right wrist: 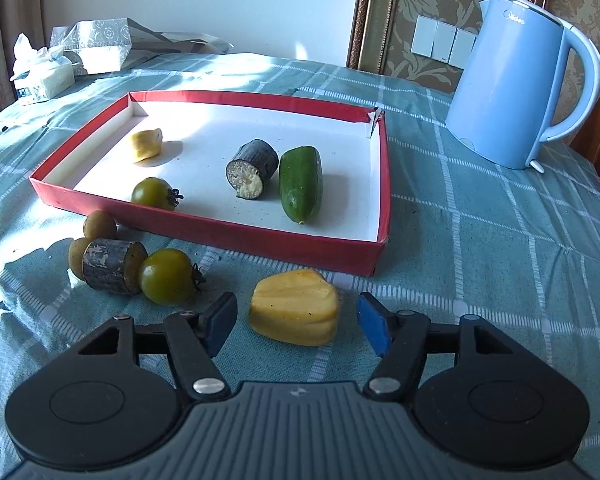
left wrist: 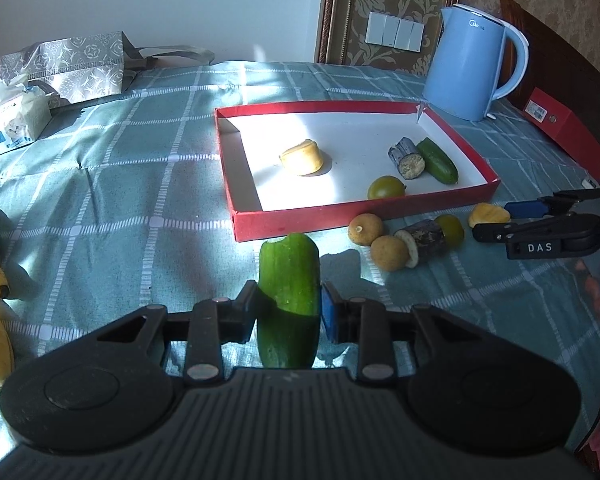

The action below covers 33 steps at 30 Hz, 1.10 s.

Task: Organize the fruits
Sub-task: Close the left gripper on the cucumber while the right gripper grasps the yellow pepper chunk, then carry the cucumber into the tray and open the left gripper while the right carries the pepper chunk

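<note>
Currently left gripper [left wrist: 288, 316] pinching cucumber piece [left wrist: 289, 280]; carry into red tray [left wrist: 300, 224] next. Right gripper [right wrist: 298, 326] spread around yellow chunk [right wrist: 294, 306], closure pending.

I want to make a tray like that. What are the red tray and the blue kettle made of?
The red tray looks like thin cardboard: matte red outside, plain white inside, and one far corner is torn and folded. The blue kettle looks like smooth plastic with a soft sheen and a molded white-edged handle; whether metal lies inside cannot be seen.
</note>
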Available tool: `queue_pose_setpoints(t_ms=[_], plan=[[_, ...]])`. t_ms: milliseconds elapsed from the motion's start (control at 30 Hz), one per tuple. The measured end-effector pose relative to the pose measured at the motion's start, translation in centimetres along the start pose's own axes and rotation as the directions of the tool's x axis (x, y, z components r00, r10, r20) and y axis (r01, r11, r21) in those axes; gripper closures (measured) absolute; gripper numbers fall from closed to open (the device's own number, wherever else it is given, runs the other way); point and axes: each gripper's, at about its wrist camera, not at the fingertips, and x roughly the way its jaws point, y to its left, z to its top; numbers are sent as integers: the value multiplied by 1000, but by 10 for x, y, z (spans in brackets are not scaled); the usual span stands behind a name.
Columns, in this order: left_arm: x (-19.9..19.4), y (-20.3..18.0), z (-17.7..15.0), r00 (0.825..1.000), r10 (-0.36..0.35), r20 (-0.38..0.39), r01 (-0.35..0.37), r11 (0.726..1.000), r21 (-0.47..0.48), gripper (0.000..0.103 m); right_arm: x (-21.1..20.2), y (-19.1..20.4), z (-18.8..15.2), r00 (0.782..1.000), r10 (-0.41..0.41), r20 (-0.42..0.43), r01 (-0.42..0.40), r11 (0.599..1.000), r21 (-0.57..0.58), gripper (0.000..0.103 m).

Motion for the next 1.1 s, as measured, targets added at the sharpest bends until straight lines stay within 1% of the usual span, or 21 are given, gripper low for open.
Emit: queue_pose_setpoints(t_ms=[67, 100, 133, 167, 367, 533, 767, 900, 1000, 1100], plan=[[-2, 2, -1, 1000, 2, 0, -2, 1000, -12, 74, 4, 3, 0, 1000, -2, -7, 1, 1000, -16, 40], [-2, 3, -1, 1000, 5, 0, -5, 1000, -15, 74, 6, 4, -1, 1000, 1, -16, -1, 1000, -20, 46], [-2, 4, -2, 1000, 7, -2, -7, 1000, -17, 74, 6, 2, -1, 1000, 9, -7, -10, 1000, -10, 48], [-3, 5, -2, 1000, 9, -2, -9, 1000, -19, 74, 6, 2, -2, 1000, -2, -2, 2, 1000, -8, 55], [-3, 6, -3, 1000, 8, -4, -8, 1000, -28, 74, 2, -2, -2, 1000, 5, 16, -5, 1000, 11, 55], [-3, 3, 1, 1000, -5, 3, 5, 1000, -29, 74, -18, 0, 0, 997, -3, 75, 4, 1000, -8, 55], [-3, -6, 12, 999, -30, 25, 30, 1000, -3, 74, -49, -4, -5, 994, 0, 106, -3, 1000, 24, 55], [2, -11, 24, 998, -56, 36, 56, 998, -4, 74, -60, -7, -11, 994, -3, 107, -2, 999, 47, 55], [12, -18, 38, 997, -69, 47, 68, 997, 22, 74, -70, -10, -16, 993, -18, 118, 10, 997, 70, 55], [31, -25, 58, 996, -74, 58, 71, 996, 48, 74, -79, -14, -21, 992, -35, 118, 24, 996, 89, 55]])
